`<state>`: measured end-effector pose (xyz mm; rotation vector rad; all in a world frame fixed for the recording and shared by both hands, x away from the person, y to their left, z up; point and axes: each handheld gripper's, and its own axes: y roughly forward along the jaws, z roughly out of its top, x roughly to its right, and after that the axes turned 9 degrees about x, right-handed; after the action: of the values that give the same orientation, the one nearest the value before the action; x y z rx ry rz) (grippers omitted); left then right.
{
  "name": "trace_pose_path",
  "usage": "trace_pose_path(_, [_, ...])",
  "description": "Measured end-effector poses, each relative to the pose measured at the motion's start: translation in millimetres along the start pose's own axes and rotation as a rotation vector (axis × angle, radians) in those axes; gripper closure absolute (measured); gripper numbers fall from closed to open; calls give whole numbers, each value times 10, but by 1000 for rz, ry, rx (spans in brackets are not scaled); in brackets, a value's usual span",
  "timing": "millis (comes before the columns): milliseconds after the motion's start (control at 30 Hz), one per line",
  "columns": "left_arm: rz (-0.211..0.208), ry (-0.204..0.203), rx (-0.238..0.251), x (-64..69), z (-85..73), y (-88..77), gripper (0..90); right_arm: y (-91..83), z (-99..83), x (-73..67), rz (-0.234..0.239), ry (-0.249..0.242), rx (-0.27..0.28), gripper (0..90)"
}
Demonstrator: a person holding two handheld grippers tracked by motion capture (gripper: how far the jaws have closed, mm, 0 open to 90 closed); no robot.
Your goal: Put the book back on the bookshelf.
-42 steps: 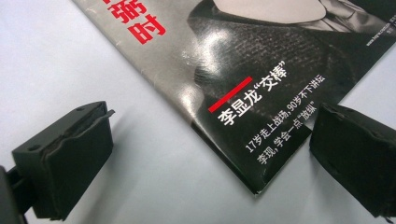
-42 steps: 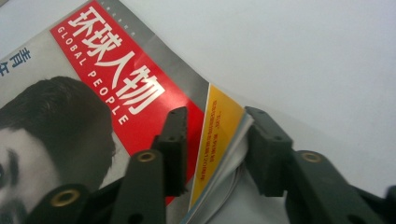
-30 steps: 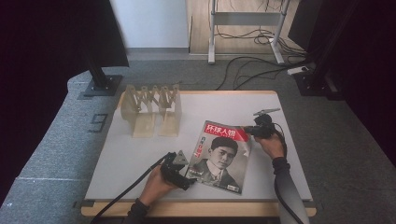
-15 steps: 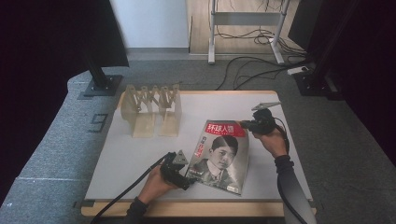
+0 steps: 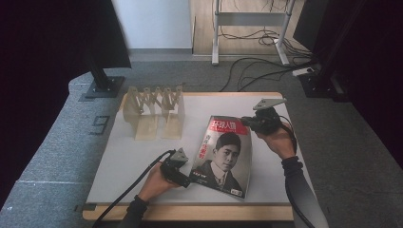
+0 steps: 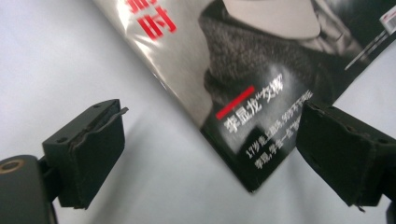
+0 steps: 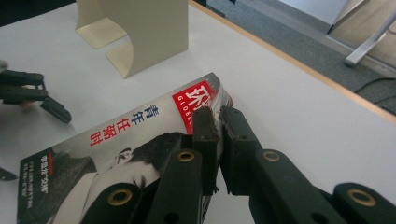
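1. Since a second ago: far edge of the magazine (image 5: 223,154) lifted off the table (image 5: 142,152), cover now tilted up toward the right side, where earlier it lay flat; right gripper (image 5: 248,122) raised along with it.
2. Nearest, at the near left corner of the magazine: left gripper (image 5: 179,176) low on the table, jaws standing apart and just been closing a little, corner of the magazine (image 6: 243,154) lying between the pads (image 6: 100,154) but not pressed by them.
3. Further off: right gripper (image 7: 218,140) clamped tight on the top edge of the magazine (image 7: 140,135) beside the red title block, holding that edge in the air.
4. Farthest: beige rack (image 5: 154,111) with upright dividers at the back left of the table, its slots unoccupied.
5. Judged progress: picked up at one edge, near corner not yet gripped; lifting clear, carrying and standing the magazine in the rack probably left to do.
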<state>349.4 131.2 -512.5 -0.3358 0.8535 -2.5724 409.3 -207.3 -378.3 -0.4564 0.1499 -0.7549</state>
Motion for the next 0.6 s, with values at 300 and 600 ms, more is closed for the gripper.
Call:
trace_pose_path(300, [-35, 22, 3, -156, 257, -20, 141, -171, 189, -100, 17, -39, 35, 840])
trace_pose_path(600, [-109, 14, -19, -272, 331, 177, 195, -296, 280, -149, 45, -69, 69, 840])
